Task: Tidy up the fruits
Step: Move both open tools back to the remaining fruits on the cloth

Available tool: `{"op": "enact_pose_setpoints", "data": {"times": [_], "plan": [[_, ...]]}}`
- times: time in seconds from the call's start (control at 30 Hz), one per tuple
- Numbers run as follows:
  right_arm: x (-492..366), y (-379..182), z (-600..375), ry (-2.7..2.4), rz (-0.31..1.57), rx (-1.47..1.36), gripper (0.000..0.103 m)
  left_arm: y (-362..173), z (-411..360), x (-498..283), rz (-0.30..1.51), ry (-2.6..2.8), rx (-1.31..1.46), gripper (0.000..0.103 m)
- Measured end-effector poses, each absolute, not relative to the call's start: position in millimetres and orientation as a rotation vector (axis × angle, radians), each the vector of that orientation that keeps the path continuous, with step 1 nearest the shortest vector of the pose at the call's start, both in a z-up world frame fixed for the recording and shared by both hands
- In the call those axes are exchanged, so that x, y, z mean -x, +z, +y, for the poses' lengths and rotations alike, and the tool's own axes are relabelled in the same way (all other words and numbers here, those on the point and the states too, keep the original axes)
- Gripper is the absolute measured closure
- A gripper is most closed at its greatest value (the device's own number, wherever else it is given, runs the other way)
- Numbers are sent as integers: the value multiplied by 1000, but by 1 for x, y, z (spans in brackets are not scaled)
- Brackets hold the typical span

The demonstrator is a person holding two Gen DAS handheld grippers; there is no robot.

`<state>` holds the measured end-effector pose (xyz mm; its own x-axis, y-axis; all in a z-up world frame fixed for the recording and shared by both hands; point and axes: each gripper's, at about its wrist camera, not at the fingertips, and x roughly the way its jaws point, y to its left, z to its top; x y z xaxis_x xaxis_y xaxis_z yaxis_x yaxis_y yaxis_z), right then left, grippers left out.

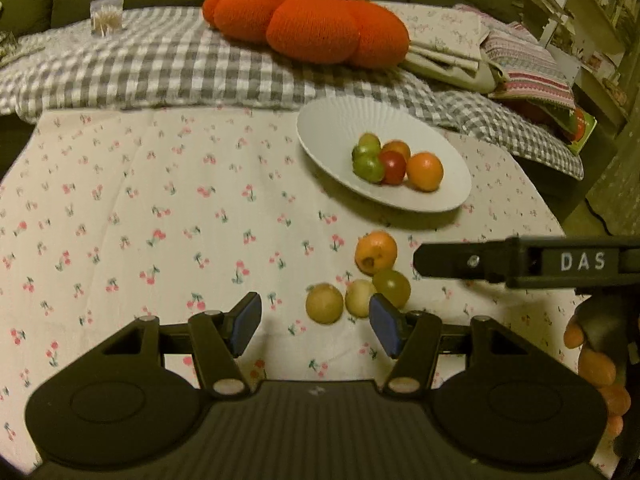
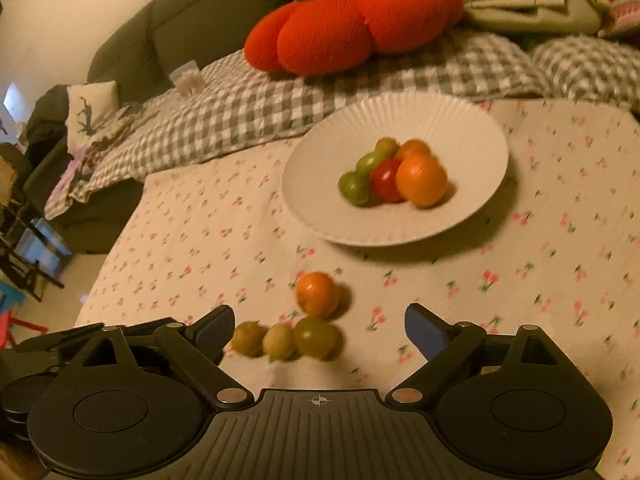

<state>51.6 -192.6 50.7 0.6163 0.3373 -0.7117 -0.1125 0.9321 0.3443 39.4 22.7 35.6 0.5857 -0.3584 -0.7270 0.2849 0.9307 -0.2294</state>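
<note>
A white ribbed plate (image 1: pixel 384 148) is seen on the cherry-print cloth (image 1: pixel 160 208) covering the tabletop, with a small heap of fruit in it: an orange fruit (image 1: pixel 425 171) at the right, a red tomato (image 1: pixel 393 166) beside it, green tomatoes (image 1: pixel 367 162) to the left and another orange piece behind. Four fruits are left on the cloth in front of the plate: a loose orange fruit (image 1: pixel 376 252), a green tomato (image 1: pixel 392 288) touching it, and two yellowish-brown fruits (image 1: pixel 325 303) in a row to the left.

The left gripper (image 1: pixel 316 322) is held with its jaws wide apart and nothing between them; its right blue pad stands just beside the pale yellowish fruit. Only in the left wrist view is the right gripper (image 1: pixel 520 262) shown from the side, as a dark bar marked "DAS" reaching in from the right edge near the loose orange fruit, with gloved orange fingers (image 1: pixel 596 368) below it.

In the right wrist view, the right gripper (image 2: pixel 320 330) is seen spread wide and empty, the row of three small fruits lying between its fingers and the loose orange fruit (image 2: pixel 317 294) just beyond. Only this view shows the floor and furniture (image 2: pixel 28 248) at the left. A knitted orange pumpkin cushion (image 2: pixel 352 20) on a grey checked blanket (image 2: pixel 240 112) is visible in both views.
</note>
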Motion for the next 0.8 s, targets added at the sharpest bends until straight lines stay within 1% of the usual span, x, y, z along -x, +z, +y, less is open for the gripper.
{"op": "enact_pose_setpoints", "data": {"times": [0.37, 0.53, 0.8], "plan": [[-54, 36, -199, 212, 903, -335, 9, 21, 13, -46, 890, -407, 33, 44], [-54, 31, -198, 190, 912, -330, 9, 12, 15, -54, 922, -385, 38, 44], [-56, 30, -199, 189, 927, -320, 9, 8, 12, -56, 920, -382, 17, 44]]}}
